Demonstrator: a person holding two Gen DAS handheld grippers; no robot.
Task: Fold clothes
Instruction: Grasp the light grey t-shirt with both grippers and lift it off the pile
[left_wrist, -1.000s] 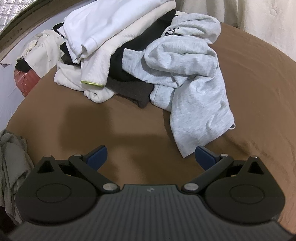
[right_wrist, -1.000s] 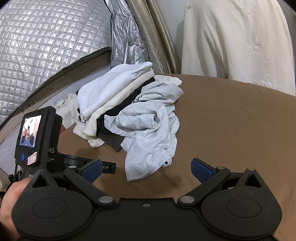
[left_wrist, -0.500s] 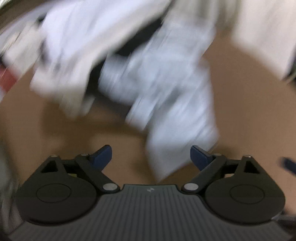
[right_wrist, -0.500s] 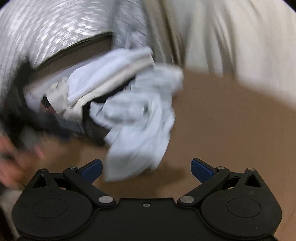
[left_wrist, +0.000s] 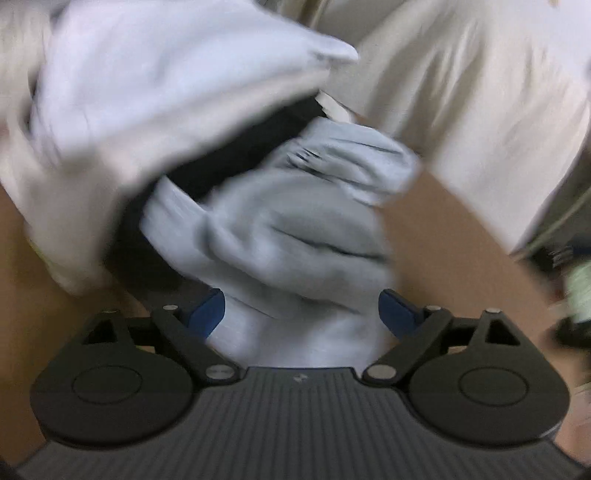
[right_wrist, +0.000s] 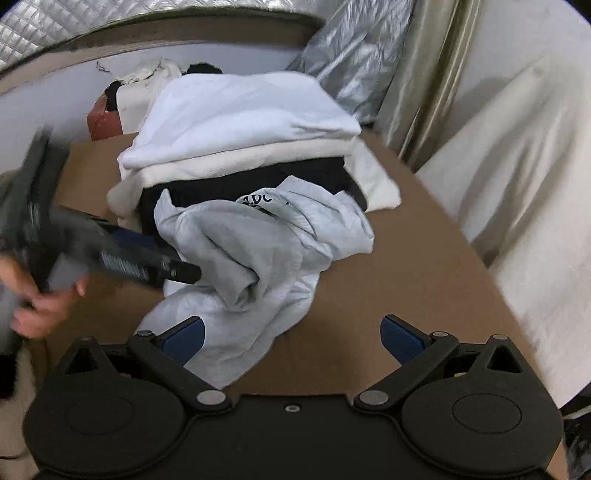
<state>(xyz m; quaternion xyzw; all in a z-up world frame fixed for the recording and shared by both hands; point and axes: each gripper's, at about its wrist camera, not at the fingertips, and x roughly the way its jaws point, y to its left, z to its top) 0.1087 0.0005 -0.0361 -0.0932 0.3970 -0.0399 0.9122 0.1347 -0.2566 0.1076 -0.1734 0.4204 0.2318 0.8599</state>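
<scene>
A crumpled light grey garment (right_wrist: 258, 251) with dark lettering lies on the brown surface (right_wrist: 406, 277), leaning against a stack of folded clothes (right_wrist: 240, 110). In the blurred left wrist view the grey garment (left_wrist: 295, 240) fills the space between the blue pads. My left gripper (left_wrist: 301, 314) is closing with that cloth between its jaws; the pads do not visibly press it. The right wrist view shows the left gripper (right_wrist: 177, 271) from the side, its tip in the grey folds, with a hand (right_wrist: 44, 306) holding it. My right gripper (right_wrist: 291, 334) stands open above the garment's near edge, gripping nothing.
The folded stack has a white top (left_wrist: 147, 92), a cream layer and black items beneath. A cream drape (right_wrist: 517, 166) hangs along the right. Silver quilted foil (right_wrist: 351, 48) and a red box (right_wrist: 105, 123) sit behind the stack.
Both grippers have moved in toward the pile. The left one now has the grey garment between narrower jaws. The right view has rolled and come closer to the garment.
</scene>
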